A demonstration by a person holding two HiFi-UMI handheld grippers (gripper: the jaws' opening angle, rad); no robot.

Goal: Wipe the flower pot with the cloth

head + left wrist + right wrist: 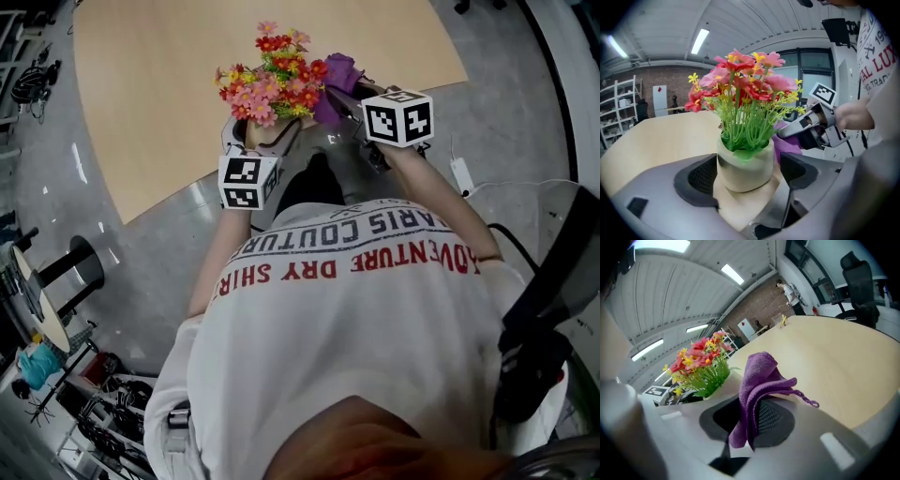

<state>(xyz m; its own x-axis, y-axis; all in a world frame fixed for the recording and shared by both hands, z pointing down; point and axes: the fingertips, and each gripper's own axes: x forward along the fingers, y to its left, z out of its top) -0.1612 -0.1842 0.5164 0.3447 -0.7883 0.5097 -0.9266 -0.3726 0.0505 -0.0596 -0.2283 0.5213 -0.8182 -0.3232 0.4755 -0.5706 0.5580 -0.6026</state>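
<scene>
**A:** Left gripper (749,183) clamped across the flower pot (743,164). Right gripper (749,416) pinching the purple cloth (759,376), just at the pot's 3 o'clock. Pot sits by the near edge of the table (834,366).

**B:** Risks?

**A:** Pot is pale, smooth and rounded, so a sideways rub could slip or tip it. The soft, nubby cloth fold may snag the thin plastic flowers (740,89) at 12 o'clock.
</scene>
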